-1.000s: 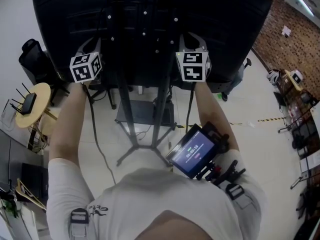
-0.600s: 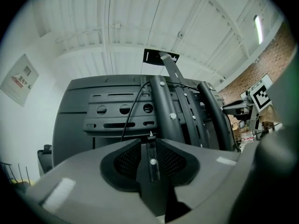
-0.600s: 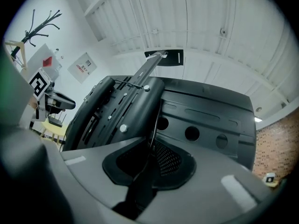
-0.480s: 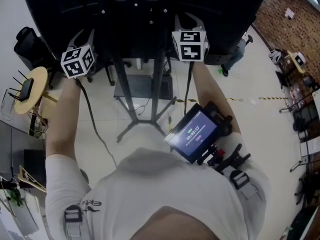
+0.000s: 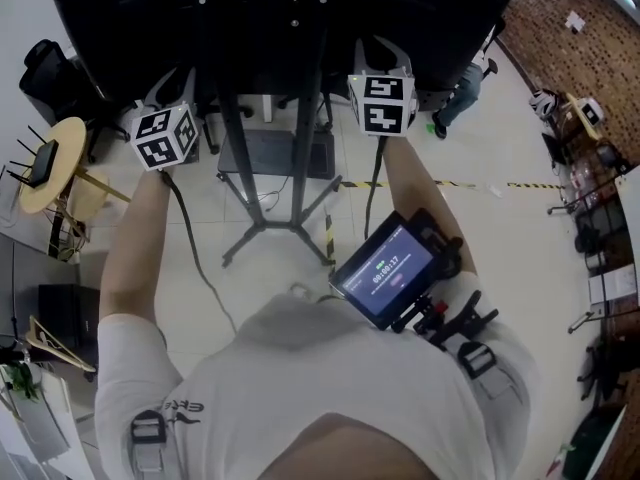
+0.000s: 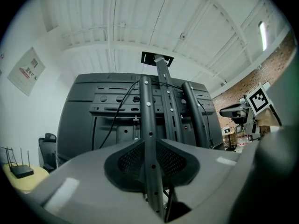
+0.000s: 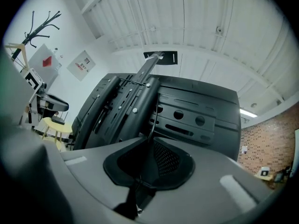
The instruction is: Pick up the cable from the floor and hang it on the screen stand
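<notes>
Left tool (image 6: 150,146), jaws just spread and empty, faces the screen stand's perforated dark pole (image 6: 146,106). Right tool (image 7: 150,141) pinches a thin black cable (image 7: 152,125).

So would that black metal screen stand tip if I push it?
Probably not easily: the black metal screen stand spreads its legs wide on the floor. But the large black screen sits high, so a shove up there could rock it.
</notes>
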The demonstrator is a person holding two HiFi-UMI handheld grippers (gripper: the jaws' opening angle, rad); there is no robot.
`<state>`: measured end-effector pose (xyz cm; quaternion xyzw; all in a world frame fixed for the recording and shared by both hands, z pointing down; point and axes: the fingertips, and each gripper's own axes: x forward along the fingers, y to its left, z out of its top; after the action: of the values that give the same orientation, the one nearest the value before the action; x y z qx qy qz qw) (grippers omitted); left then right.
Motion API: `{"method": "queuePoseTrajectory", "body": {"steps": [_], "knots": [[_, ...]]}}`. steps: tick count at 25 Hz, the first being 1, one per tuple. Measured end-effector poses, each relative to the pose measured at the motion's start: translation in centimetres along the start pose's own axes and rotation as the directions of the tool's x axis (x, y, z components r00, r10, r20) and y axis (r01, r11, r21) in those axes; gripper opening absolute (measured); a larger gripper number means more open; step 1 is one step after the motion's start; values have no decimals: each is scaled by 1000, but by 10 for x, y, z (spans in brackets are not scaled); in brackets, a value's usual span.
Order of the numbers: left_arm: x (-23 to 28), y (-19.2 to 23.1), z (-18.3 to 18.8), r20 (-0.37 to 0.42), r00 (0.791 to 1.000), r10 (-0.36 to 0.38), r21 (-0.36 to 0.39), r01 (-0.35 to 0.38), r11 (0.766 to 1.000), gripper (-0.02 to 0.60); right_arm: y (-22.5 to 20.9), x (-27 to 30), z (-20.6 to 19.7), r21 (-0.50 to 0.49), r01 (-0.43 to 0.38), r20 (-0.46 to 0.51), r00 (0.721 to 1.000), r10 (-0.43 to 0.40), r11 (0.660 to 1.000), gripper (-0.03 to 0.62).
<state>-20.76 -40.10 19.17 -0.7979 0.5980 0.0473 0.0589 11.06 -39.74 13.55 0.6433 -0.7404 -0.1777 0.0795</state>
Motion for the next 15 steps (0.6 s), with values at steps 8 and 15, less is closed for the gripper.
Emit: {"method": "queuePoseTrajectory", "body": {"steps": [8, 15], "knots": [[-30, -50, -18, -37, 999, -12, -19, 11, 1000, 67, 1, -31, -33, 69, -53, -5, 999, 53, 996, 26], [-51, -139, -19, -76, 996, 40, -43, -43, 998, 26, -24, -62, -69, 175, -222, 16, 975, 223, 959, 15]]}}
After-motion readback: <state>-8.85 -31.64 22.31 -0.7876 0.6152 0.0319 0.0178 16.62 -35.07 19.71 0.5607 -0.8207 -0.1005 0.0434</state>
